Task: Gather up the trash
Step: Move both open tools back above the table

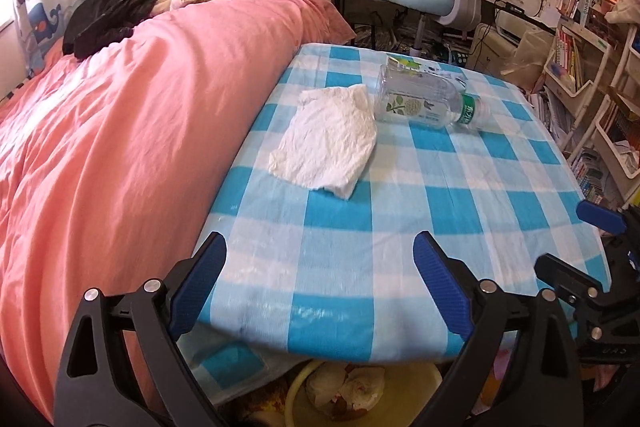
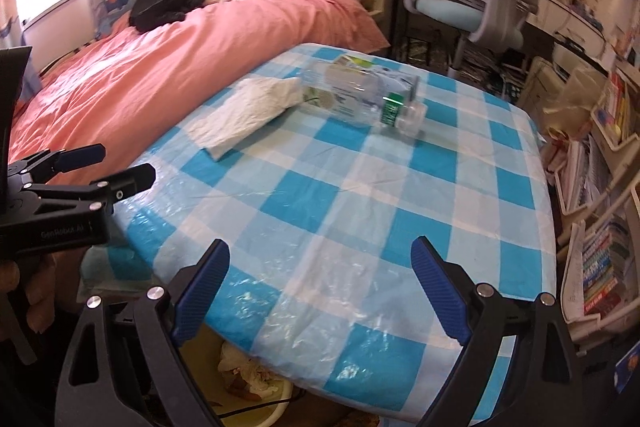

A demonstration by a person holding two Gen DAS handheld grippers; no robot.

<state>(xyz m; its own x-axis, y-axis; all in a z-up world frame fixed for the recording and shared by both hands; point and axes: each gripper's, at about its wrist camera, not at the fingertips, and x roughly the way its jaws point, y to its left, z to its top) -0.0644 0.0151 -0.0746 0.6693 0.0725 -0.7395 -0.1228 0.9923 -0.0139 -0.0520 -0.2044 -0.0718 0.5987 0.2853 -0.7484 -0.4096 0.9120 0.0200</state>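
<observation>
Crumpled white tissue (image 1: 326,137) lying well ahead of left gripper (image 1: 320,283), soft, light, begging a raised-fold pinch. Clear plastic bottle (image 1: 424,99) lying beyond, slippery. Both grippers, right gripper (image 2: 320,287) included, hovering spread, empty.

Yellow bin (image 1: 420,383) at 6 o'clock half hidden under the surface (image 1: 400,227), carton (image 2: 400,77) behind the bottle (image 2: 352,95), bottle label print unreadable
</observation>
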